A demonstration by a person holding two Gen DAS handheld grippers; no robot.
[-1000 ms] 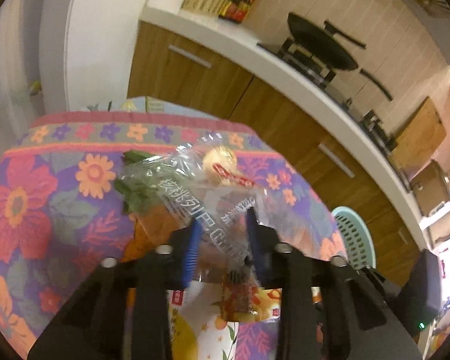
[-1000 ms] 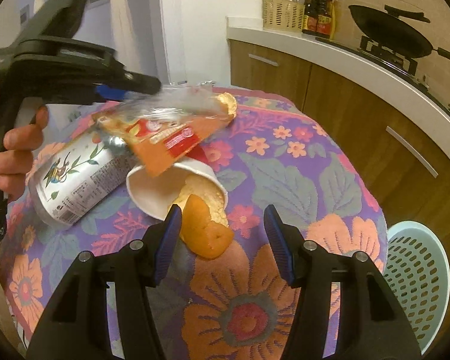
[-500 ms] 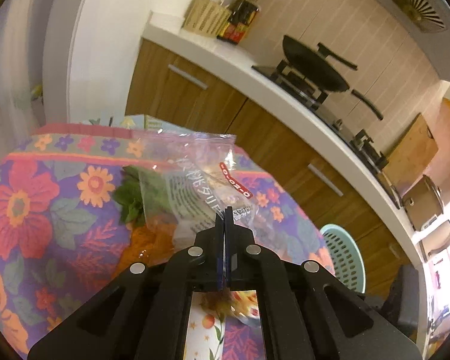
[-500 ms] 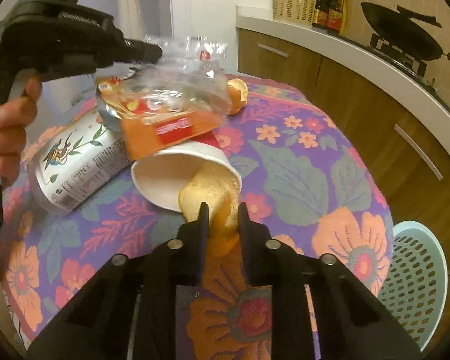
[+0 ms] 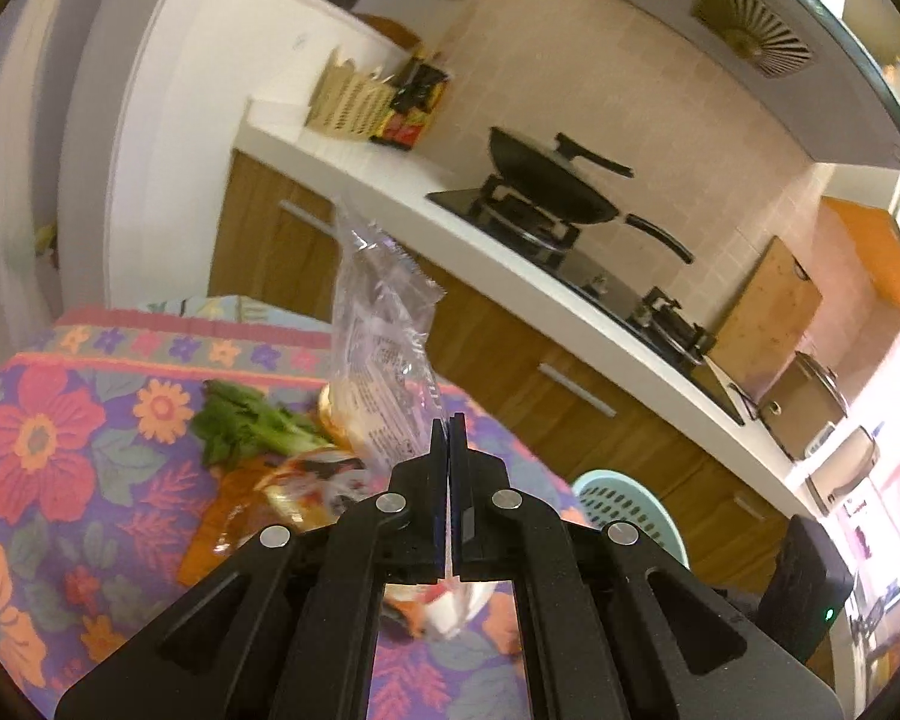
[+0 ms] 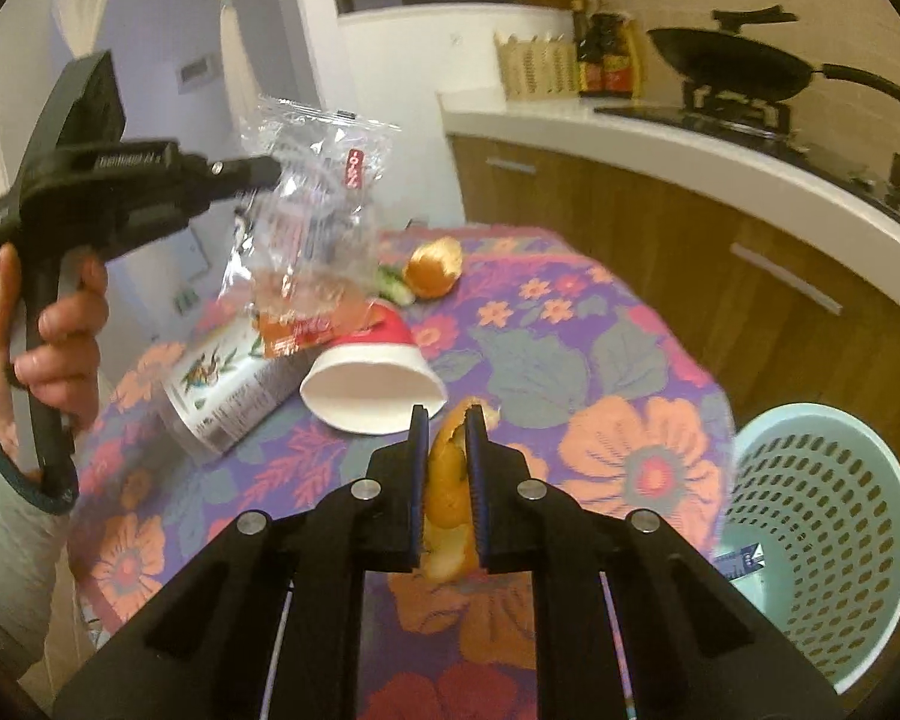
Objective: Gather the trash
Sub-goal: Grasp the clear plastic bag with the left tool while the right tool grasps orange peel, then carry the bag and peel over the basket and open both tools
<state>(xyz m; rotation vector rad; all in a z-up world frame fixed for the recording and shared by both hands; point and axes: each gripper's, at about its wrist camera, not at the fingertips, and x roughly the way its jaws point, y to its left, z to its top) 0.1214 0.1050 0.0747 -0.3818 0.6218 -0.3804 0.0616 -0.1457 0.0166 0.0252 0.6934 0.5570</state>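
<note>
The left gripper [image 5: 448, 438] pinched the clear wrapper [image 5: 384, 348] tight. The right gripper [image 6: 446, 420] squeezed the orange peel [image 6: 447, 504], likely to drop into the blue basket [image 6: 822, 546] at lower right.

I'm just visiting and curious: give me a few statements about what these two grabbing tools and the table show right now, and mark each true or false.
1. The left gripper holds a clear plastic wrapper lifted off the table. True.
2. The right gripper is wide open and holds nothing. False: it is shut on a piece of orange peel.
3. The paper cup stands upright. False: it lies on its side, its open mouth toward the camera.
4. A light blue perforated basket sits beside the table, below its edge. True.
5. The can is inside the basket. False: it lies on the flowered tablecloth, next to the cup.
</note>
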